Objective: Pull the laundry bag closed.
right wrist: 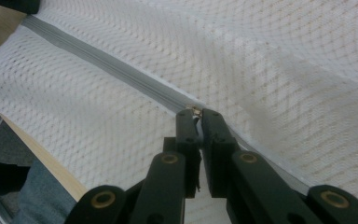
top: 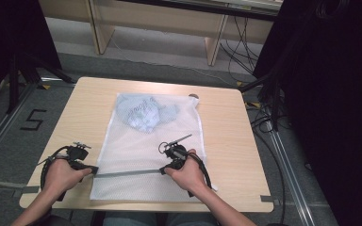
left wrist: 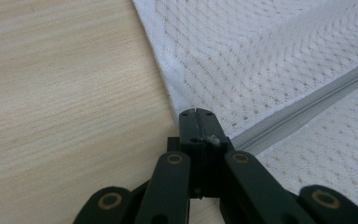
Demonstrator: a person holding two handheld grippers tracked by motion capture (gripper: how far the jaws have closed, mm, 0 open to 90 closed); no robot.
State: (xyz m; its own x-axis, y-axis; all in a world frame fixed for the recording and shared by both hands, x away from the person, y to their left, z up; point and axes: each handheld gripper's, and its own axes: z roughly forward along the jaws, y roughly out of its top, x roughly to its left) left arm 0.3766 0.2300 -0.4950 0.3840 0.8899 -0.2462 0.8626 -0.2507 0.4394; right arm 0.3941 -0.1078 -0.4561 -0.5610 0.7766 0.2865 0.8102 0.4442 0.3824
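- Here, on a light wooden table (top: 75, 117), a white mesh laundry bag (top: 136, 150) lies flat with a pale blue garment (top: 143, 113) inside near its far end; a grey zipper (top: 127, 173) runs across the near part.
- At left, the left gripper (top: 92, 170) sits at the bag's left edge, jaws pressed together on the zipper's end; from its own camera the left gripper (left wrist: 196, 112) pinches the seam where the zip begins.
- At right, the right gripper (top: 162, 170) is clenched on what appears to be the zipper pull (right wrist: 196, 111), jaws almost touching.
- Risk, as a judgement: the tiny pull could slip from the narrow jaws, or slack mesh could bunch and jam the slider if the left hold loosens.
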